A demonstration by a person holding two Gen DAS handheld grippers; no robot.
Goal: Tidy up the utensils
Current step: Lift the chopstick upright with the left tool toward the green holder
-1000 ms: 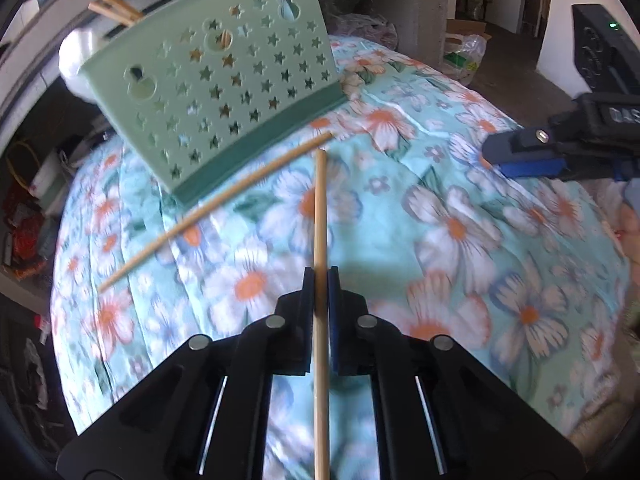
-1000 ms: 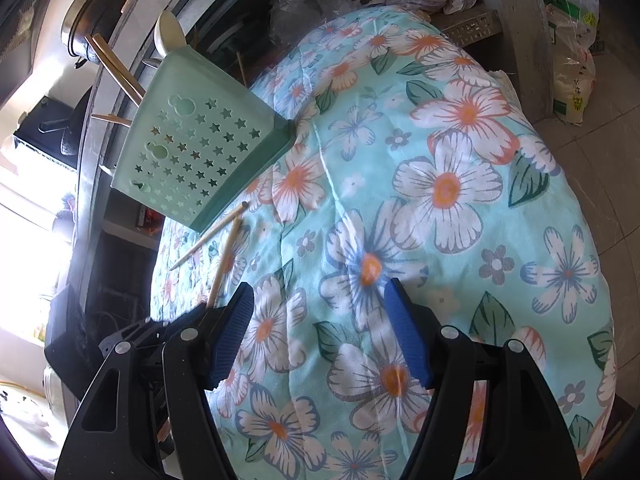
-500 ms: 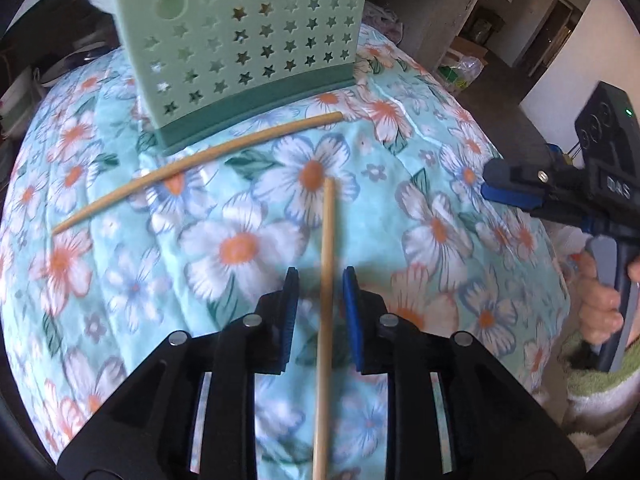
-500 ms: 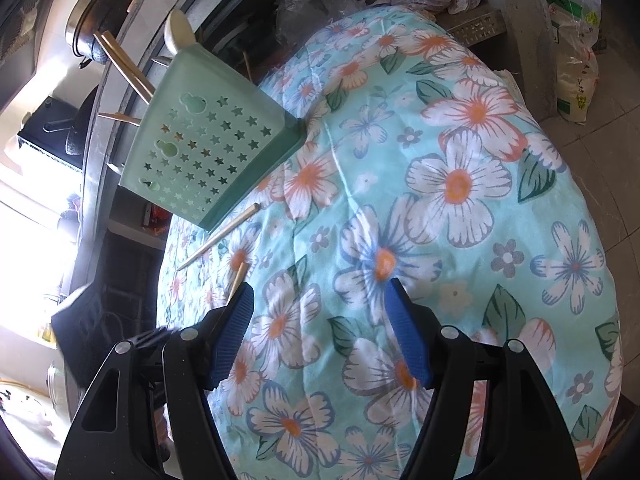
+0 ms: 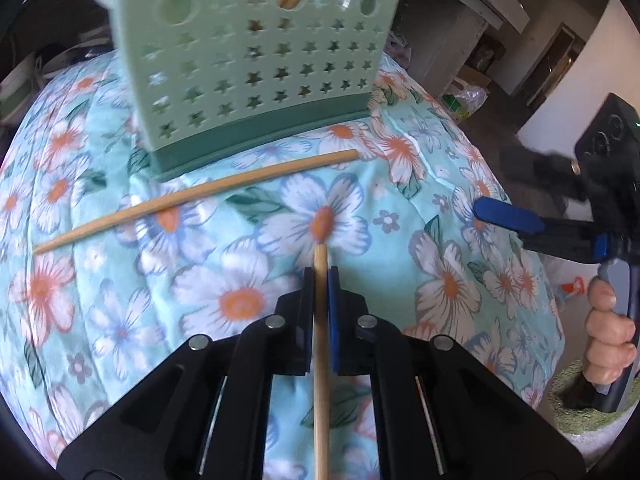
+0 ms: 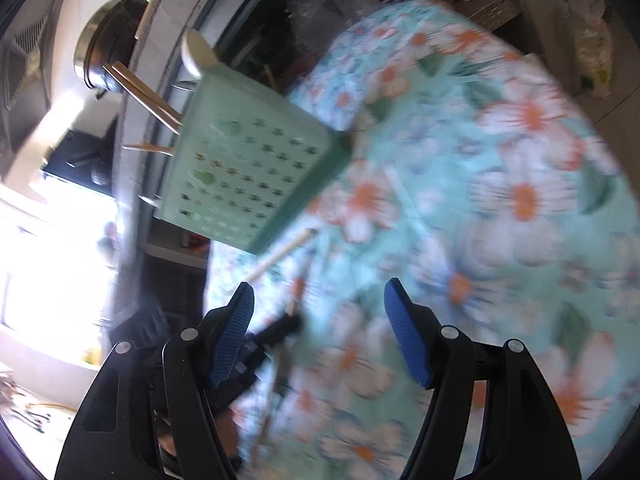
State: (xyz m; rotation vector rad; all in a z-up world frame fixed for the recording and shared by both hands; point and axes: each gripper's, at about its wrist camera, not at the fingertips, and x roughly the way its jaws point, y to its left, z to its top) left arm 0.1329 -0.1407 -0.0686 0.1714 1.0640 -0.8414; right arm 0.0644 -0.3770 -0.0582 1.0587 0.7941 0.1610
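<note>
We work over a surface covered by a turquoise cloth [image 5: 168,280] printed with white and orange flowers; it bulges and creases under the fisheye. Our left gripper [image 5: 321,276] is clenched on a wooden chopstick [image 5: 320,360], whose tip pokes just past the pads over a white flower. A second chopstick [image 5: 192,196] lies flat on the cloth, running slantwise just in front of the green utensil basket [image 5: 260,64], its near end close to the basket's dark base. The basket has star-shaped holes; more chopsticks [image 6: 140,92] and a pale spoon handle [image 6: 194,54] stick out of its top.

Our right gripper [image 6: 320,332] hangs above the cloth with its blue pads spread wide, holding nothing; the right wrist view is blurred.

Behind the basket a metal pot [image 6: 108,44] sits on a grey ledge, with bright light at the left. Plastic bags [image 5: 466,100] lie on the floor beyond the surface's far edge.
</note>
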